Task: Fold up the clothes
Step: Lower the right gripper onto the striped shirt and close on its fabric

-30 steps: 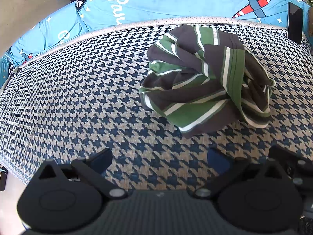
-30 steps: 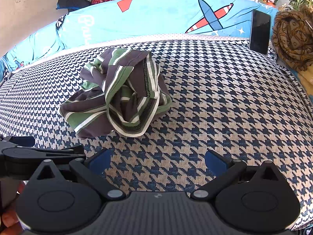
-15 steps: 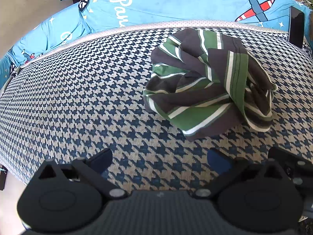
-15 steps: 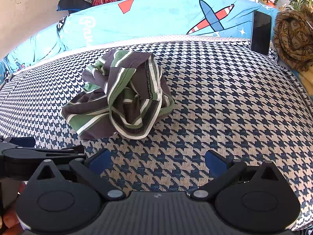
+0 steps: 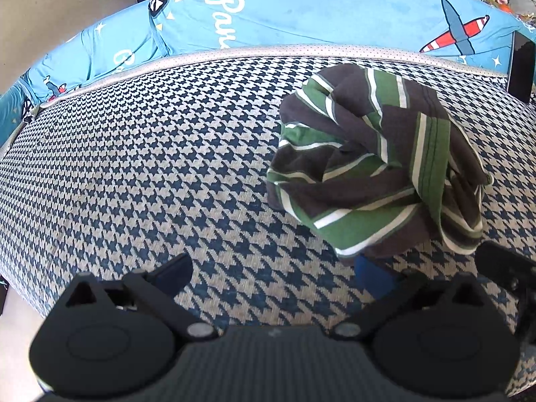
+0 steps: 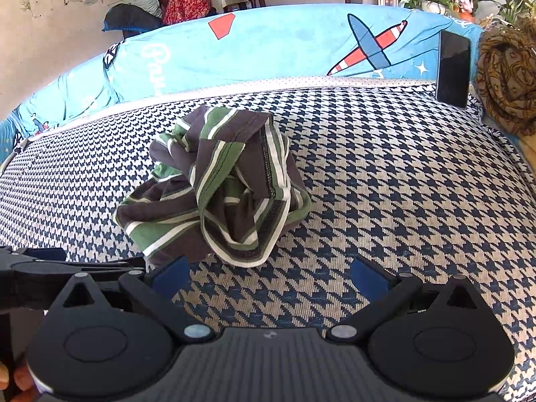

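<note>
A crumpled garment (image 5: 375, 164) in brown, green and white stripes lies bunched on the houndstooth cushion (image 5: 150, 174). My left gripper (image 5: 274, 274) is open, its right blue pad just at the garment's near edge. In the right wrist view the same garment (image 6: 217, 194) sits ahead and left of centre. My right gripper (image 6: 268, 276) is open too, its left pad touching or just short of the cloth's near hem; nothing is between the fingers of either gripper.
A blue cushion cover (image 6: 284, 50) printed with aeroplanes runs along the back. A black phone (image 6: 452, 68) leans upright at the back right, beside a brown patterned cloth (image 6: 506, 77). Bare houndstooth surface spreads left (image 5: 117, 184) and right (image 6: 418, 201) of the garment.
Both grippers have moved forward toward the garment, which now sits closer to their fingertips. The garment itself has not shifted.
</note>
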The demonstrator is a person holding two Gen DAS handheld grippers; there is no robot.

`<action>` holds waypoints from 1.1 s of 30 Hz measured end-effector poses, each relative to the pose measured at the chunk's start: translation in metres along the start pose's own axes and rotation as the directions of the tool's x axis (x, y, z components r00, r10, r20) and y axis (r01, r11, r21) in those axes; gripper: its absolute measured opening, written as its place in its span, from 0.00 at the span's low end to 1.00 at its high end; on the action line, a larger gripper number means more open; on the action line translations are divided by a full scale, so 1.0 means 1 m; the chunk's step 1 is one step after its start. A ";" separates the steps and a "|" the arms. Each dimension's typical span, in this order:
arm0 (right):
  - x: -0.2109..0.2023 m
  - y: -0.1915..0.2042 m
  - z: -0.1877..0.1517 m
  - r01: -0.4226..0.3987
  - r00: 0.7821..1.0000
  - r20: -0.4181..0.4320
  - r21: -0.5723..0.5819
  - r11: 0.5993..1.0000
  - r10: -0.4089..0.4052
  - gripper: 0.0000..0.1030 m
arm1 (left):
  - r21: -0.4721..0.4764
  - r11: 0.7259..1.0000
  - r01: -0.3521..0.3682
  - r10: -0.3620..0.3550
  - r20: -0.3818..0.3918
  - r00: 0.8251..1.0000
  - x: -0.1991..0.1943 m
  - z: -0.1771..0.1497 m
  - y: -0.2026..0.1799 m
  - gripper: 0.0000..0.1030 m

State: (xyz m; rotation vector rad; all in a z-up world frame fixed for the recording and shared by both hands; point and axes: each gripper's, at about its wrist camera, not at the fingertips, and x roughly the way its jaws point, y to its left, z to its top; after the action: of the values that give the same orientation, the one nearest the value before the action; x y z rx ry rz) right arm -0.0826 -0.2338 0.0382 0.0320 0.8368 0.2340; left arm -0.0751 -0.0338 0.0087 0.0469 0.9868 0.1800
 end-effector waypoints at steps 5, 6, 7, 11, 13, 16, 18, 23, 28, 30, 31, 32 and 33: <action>0.002 -0.007 0.018 -0.044 0.998 0.047 0.054 0.998 0.042 1.00 | 0.002 1.000 -0.008 0.008 0.007 1.000 0.003 0.015 0.006 1.00; 0.004 -0.008 0.021 -0.044 0.998 0.057 0.068 0.997 0.040 1.00 | -0.007 1.000 -0.006 0.006 0.003 1.000 0.005 0.018 0.007 1.00; 0.005 -0.009 0.024 -0.045 0.997 0.067 0.077 0.996 0.040 1.00 | -0.017 1.000 0.000 0.000 -0.003 1.000 0.007 0.021 0.009 1.00; 0.015 -0.004 0.034 -0.042 0.996 0.082 0.078 0.996 0.035 0.94 | -0.059 0.998 0.029 -0.030 -0.026 0.999 0.023 0.036 0.011 1.00; 0.020 0.000 0.038 -0.037 0.996 0.086 0.078 0.996 0.030 0.93 | -0.067 0.998 0.018 -0.020 -0.027 0.999 0.029 0.042 0.013 1.00; 0.028 0.007 0.042 -0.045 0.994 0.101 0.072 0.996 0.038 0.78 | -0.070 0.997 -0.018 0.017 -0.007 1.000 0.035 0.051 0.015 1.00; 0.033 0.011 0.044 -0.051 0.992 0.122 0.059 0.997 0.043 0.70 | -0.069 0.997 -0.042 0.043 0.004 0.999 0.038 0.053 0.018 1.00; 0.053 0.026 0.052 -0.025 0.990 0.138 0.005 1.000 0.024 0.61 | -0.085 0.996 -0.035 0.036 0.010 0.999 0.038 0.052 0.025 1.00; 0.072 0.031 0.047 -0.001 0.994 0.108 -0.030 1.000 0.004 0.45 | -0.097 0.995 -0.008 0.010 0.021 1.000 0.036 0.049 0.028 1.00; 0.075 0.030 0.046 0.010 0.994 0.113 -0.036 0.999 -0.006 0.37 | -0.095 0.995 0.003 0.000 0.034 0.999 0.033 0.050 0.028 1.00; 0.074 0.030 0.045 0.012 0.993 0.121 -0.030 0.999 -0.008 0.30 | -0.096 0.995 0.004 0.000 0.037 0.999 0.032 0.050 0.028 1.00; 0.071 0.028 0.045 0.010 0.991 0.131 -0.023 1.000 -0.007 0.21 | -0.100 0.995 0.002 0.002 0.038 0.999 0.032 0.050 0.029 1.00; 0.069 0.027 0.046 0.006 0.990 0.143 -0.019 1.000 -0.003 0.19 | -0.104 0.995 0.000 0.004 0.039 0.999 0.032 0.051 0.030 1.00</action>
State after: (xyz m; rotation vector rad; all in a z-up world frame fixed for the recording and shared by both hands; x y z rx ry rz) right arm -0.0098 -0.1895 0.0219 0.0288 0.6919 0.2330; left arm -0.0198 0.0036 0.0141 -0.0435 0.9372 0.2311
